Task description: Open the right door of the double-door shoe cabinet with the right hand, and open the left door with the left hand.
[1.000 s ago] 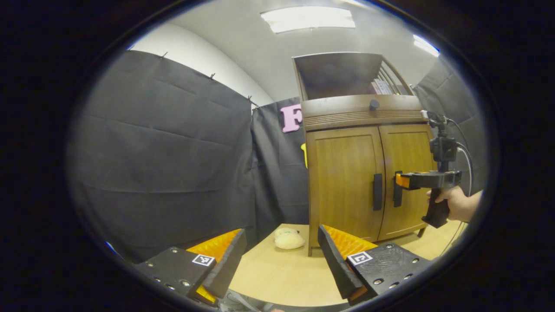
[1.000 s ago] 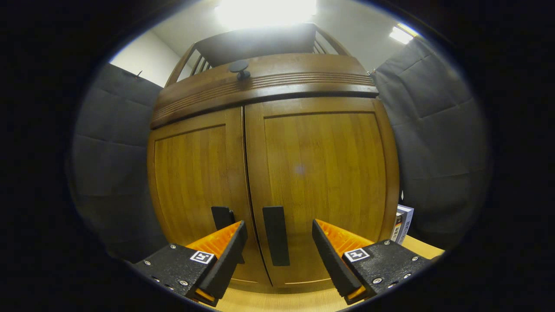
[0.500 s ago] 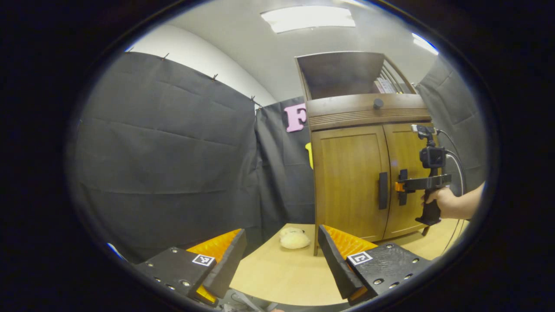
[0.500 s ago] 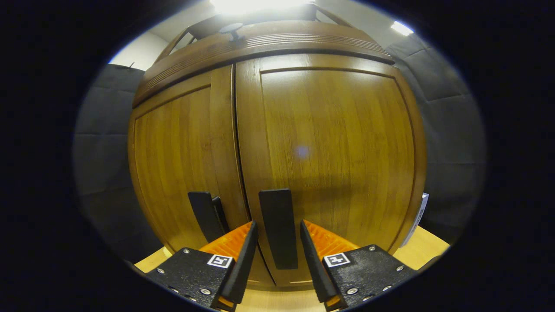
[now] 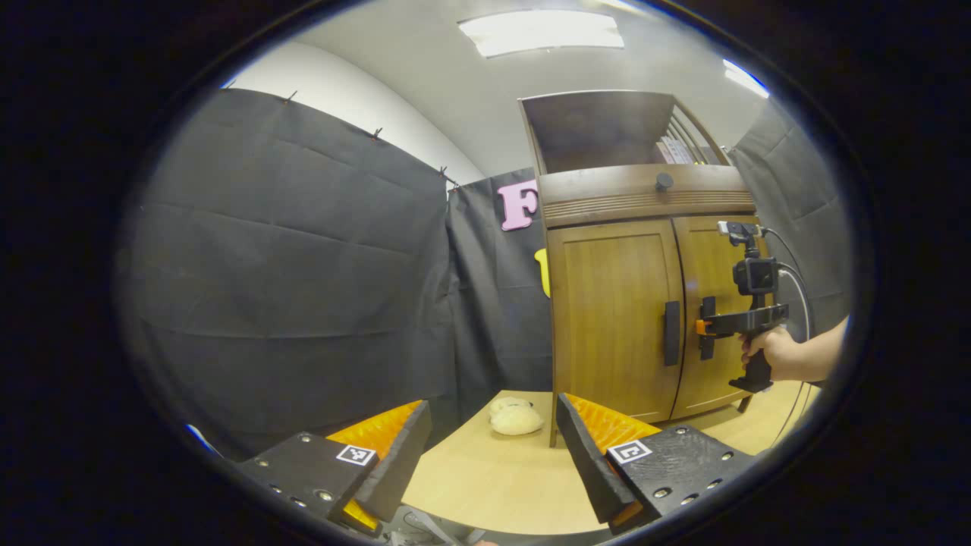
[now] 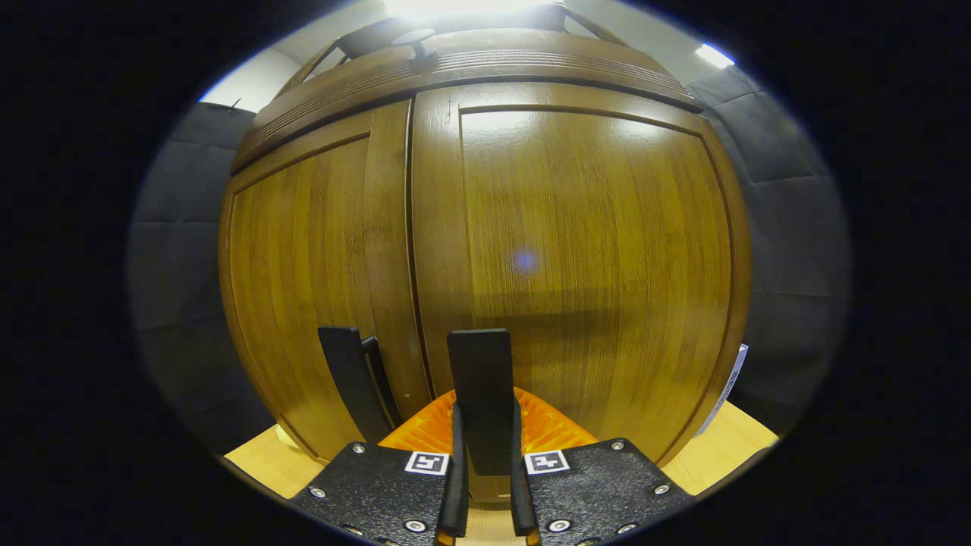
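Right gripper (image 6: 483, 485) has closed onto upright right-door handle (image 6: 480, 394).

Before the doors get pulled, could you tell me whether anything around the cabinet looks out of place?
Only a pale, soft-looking lump lying on the floor beside the cabinet, left of it in the left gripper view.

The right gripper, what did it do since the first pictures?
The right gripper moved in to the cabinet and closed its jaws on the right door's handle, which it only faced, open, before. Both doors stay shut. The left gripper stays open and back from the cabinet.
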`<state>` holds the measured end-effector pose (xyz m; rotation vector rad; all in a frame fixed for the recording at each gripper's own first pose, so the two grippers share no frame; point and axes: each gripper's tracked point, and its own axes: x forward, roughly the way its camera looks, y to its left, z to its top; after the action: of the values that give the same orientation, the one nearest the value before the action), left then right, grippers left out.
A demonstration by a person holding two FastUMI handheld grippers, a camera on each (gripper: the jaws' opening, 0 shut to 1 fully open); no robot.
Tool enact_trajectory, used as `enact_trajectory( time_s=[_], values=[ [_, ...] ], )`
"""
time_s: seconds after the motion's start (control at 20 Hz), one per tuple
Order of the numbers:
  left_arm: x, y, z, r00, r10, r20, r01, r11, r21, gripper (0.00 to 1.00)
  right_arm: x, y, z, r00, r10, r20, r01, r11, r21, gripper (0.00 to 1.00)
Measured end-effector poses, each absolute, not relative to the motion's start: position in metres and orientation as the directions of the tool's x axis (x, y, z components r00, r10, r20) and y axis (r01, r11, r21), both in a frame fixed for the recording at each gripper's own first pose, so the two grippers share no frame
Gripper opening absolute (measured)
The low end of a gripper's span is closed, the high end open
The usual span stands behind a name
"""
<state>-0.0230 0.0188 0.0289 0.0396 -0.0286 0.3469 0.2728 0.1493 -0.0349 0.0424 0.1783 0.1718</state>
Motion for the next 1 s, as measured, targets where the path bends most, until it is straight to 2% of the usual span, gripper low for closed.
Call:
enact_trajectory(
  time_s=[0.4,1.0],
  values=[
    [-0.024,0.012,0.027,0.964,0.263,0.045,-0.264,0.964,0.021,0.95,0.229,0.136,-0.031,0.96,0.225,-0.167,-0.218,0.974,0.057,0.22],
    [-0.021,0.003,0.035,0.989,0.135,0.058,-0.137,0.99,0.02,0.94,0.173,0.102,-0.023,0.959,0.23,-0.166,-0.223,0.973,0.059,0.21]
  ],
)
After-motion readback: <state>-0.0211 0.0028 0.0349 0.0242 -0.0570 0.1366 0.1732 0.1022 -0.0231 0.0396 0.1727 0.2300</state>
